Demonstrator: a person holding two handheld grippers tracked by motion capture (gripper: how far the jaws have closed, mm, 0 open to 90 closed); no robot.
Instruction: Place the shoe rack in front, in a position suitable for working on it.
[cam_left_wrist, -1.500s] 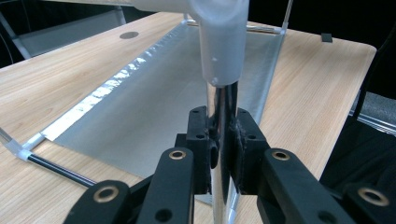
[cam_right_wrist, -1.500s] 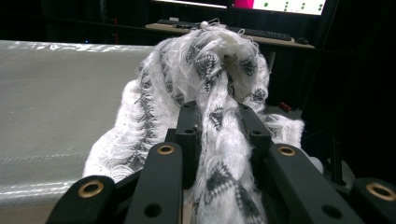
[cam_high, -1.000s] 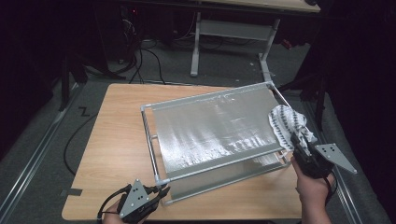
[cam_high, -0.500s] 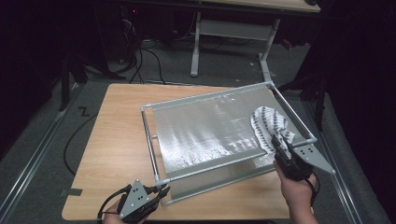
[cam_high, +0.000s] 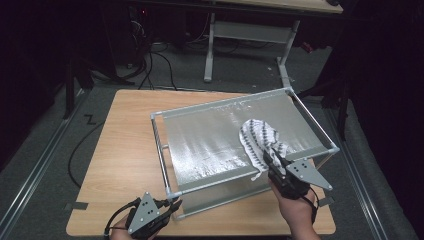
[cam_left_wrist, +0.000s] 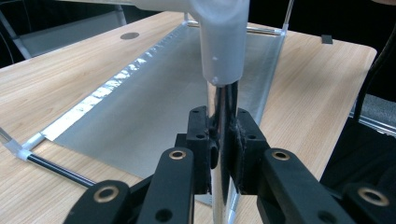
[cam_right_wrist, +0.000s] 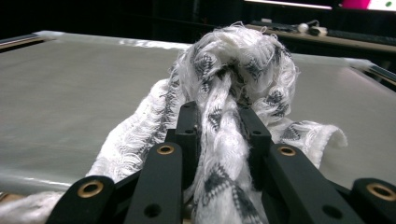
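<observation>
White cloth (cam_high: 260, 142) with dark zigzag pattern, frayed fuzzy edges, bunched into a lump, lying on the rack's (cam_high: 215, 137) silver sheet near its right front edge. Right gripper (cam_high: 272, 161) jaws pinched on a fold of it. Left gripper (cam_high: 175, 205) jaws clamped on the rack's front-left metal post (cam_left_wrist: 223, 140). Rack stands on wooden table (cam_high: 125, 150).

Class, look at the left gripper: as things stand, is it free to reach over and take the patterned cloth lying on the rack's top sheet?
Probably not. The left gripper is clamped on the rack's near corner post, at the opposite end from the cloth, which the right gripper already grips. It would have to let go first.
</observation>
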